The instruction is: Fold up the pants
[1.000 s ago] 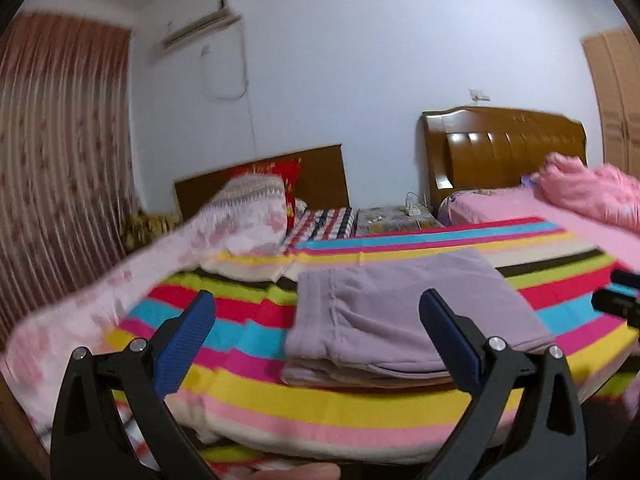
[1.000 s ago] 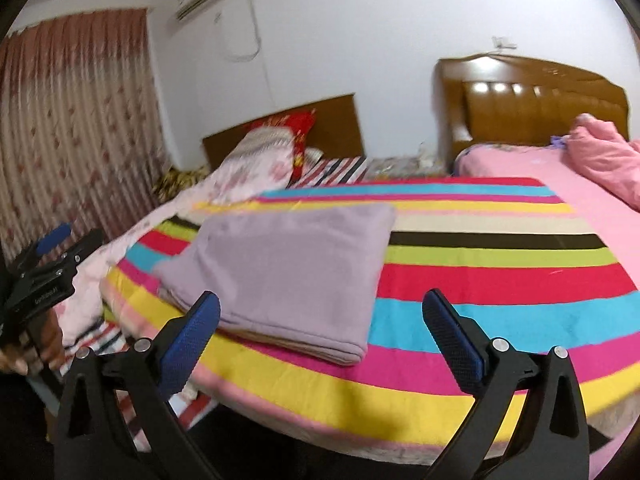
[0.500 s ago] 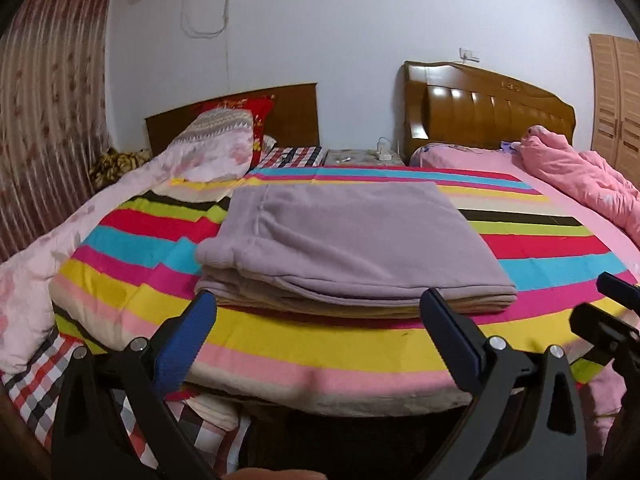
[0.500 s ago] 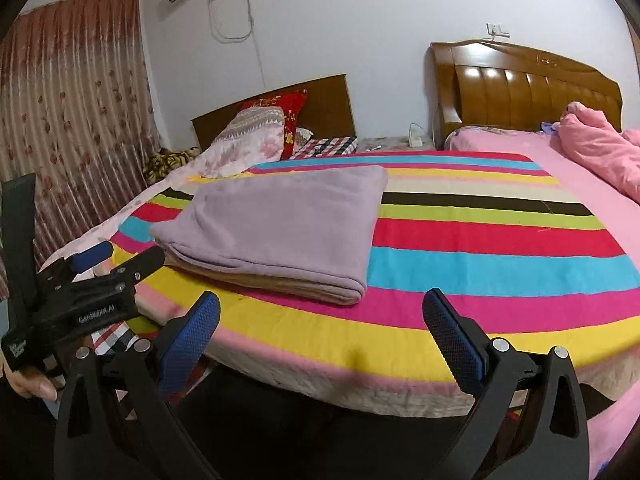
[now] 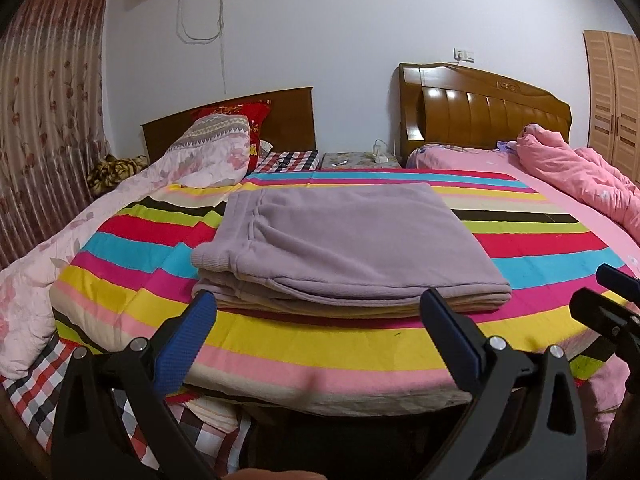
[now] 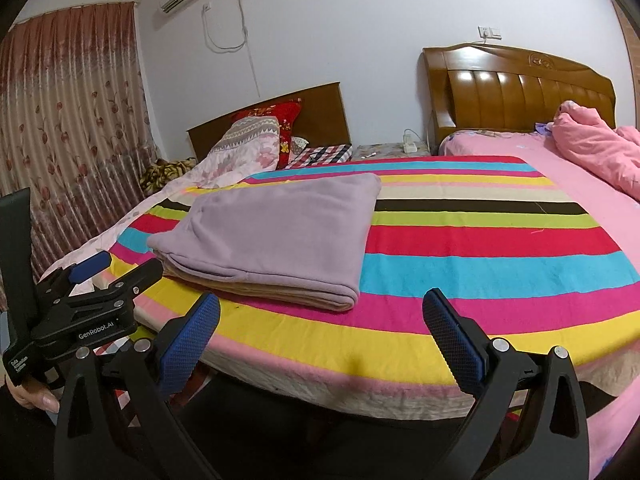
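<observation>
Lilac pants [image 5: 340,240] [image 6: 276,232] lie folded in a flat rectangular stack on the striped sheet [image 5: 540,236] [image 6: 500,240], near the bed's front edge. In its own view, my left gripper [image 5: 318,316] is open and empty, held just short of the stack's front edge. The right gripper [image 6: 322,320] is open too, with nothing between its blue pads, off the bed's front edge to the right of the pants. In the right wrist view the left gripper [image 6: 108,268] shows at the far left, held by a hand [image 6: 32,394].
A floral quilt [image 5: 132,200] and pillows lie along the left side. A pink duvet [image 5: 580,176] is heaped at the right. Two wooden headboards [image 5: 480,116] stand at the wall, with a small nightstand [image 5: 356,160] between them. A curtain [image 5: 48,112] hangs at left.
Both grippers have drawn back and steadied in front of the bed, staying open. The view has swung from the left to face the folded pants squarely.
</observation>
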`<act>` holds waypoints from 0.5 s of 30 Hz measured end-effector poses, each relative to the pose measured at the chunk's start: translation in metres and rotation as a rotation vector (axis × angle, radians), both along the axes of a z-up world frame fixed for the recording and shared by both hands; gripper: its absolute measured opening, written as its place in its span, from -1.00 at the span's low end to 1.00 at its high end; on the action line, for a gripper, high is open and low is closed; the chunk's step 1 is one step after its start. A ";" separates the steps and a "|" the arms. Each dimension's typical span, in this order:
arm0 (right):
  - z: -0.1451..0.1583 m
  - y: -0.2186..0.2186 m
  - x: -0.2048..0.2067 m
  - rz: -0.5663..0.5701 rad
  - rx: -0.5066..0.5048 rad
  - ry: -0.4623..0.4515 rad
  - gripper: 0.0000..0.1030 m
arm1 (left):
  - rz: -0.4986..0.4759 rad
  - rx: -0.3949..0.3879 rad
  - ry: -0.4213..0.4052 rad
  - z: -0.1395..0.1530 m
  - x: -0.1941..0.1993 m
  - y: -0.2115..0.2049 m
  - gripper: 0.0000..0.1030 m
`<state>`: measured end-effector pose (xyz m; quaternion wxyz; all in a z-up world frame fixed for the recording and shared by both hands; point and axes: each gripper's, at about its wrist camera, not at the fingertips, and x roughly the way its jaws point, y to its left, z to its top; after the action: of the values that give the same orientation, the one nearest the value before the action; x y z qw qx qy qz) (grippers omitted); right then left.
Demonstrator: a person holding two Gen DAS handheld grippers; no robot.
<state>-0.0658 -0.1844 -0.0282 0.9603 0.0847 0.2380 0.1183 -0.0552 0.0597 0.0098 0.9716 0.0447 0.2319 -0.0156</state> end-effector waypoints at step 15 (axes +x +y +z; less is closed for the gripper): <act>0.000 -0.001 0.001 0.005 0.000 0.003 0.91 | 0.003 -0.010 0.011 -0.001 0.004 0.002 0.97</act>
<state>-0.0647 -0.1859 -0.0282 0.9596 0.0843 0.2399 0.1207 -0.0517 0.0612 0.0091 0.9706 0.0392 0.2371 -0.0156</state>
